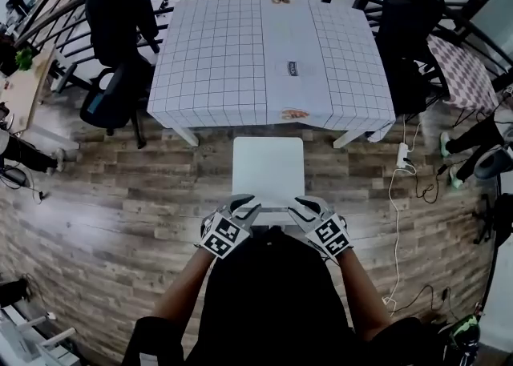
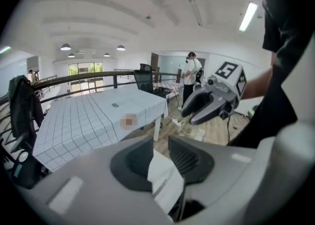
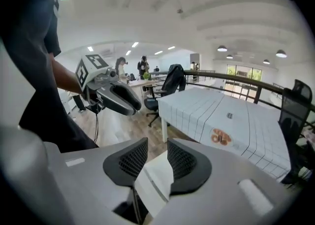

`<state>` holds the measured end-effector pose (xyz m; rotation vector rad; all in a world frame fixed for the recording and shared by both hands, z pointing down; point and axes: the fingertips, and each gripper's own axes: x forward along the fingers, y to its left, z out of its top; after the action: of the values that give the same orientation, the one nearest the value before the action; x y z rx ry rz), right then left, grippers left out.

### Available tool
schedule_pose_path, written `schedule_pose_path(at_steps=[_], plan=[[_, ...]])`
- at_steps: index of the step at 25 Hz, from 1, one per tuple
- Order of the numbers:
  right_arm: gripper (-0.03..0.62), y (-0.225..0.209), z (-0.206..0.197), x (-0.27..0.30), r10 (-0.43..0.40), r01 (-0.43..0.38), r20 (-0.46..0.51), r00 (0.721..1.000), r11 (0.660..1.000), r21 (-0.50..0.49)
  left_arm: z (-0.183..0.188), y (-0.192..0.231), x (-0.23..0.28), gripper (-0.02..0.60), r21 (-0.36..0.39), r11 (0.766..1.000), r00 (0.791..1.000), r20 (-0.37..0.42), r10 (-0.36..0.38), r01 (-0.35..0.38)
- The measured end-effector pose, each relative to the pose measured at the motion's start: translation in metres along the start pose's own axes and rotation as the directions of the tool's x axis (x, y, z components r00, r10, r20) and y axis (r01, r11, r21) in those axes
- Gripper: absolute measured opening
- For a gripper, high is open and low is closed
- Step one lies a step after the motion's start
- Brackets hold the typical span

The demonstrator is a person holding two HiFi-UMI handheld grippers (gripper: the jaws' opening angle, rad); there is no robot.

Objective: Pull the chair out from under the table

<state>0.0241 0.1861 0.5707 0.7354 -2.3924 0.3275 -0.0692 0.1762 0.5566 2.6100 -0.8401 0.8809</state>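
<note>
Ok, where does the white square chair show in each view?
Head view: white square chair, centre, just below the table's near edge in the picture.
Left gripper view: low centre, its white edge between the jaws.
Right gripper view: low centre, its white edge between the jaws.
Shared landmark: the white grid-patterned table.

a black office chair stands at left; a white power strip lies on the wood floor.
</note>
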Motion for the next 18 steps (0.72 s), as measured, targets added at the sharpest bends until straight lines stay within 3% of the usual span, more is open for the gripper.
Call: schedule_pose_path(at_steps=[4,7,11,18], plan=[[0.123,-0.008,0.028,-0.017,-0.044,0.044,0.122,0.992,0.999,0.002,0.036,-0.002,0.002,0.1,-0.043,0.999,0.993,0.119,0.018,-0.013],[0.11,-0.021,0.064,-0.021,-0.095,0.081,0.211,0.973,0.994,0.076,0.059,0.016,-0.002,0.1,-0.054,0.998,0.978,0.206,0.031,-0.02],[0.058,-0.031,0.109,-0.045,-0.148,0.074,0.36,0.921,0.974,0.212,0.098,0.025,-0.017,0.093,-0.107,0.993,0.945,0.319,0.078,-0.045],[0.0,-0.036,0.15,-0.078,-0.281,0.163,0.485,0.828,0.949,0.271,0.137,0.022,-0.057,0.012,-0.114,0.989,0.89,0.435,0.134,-0.093]])
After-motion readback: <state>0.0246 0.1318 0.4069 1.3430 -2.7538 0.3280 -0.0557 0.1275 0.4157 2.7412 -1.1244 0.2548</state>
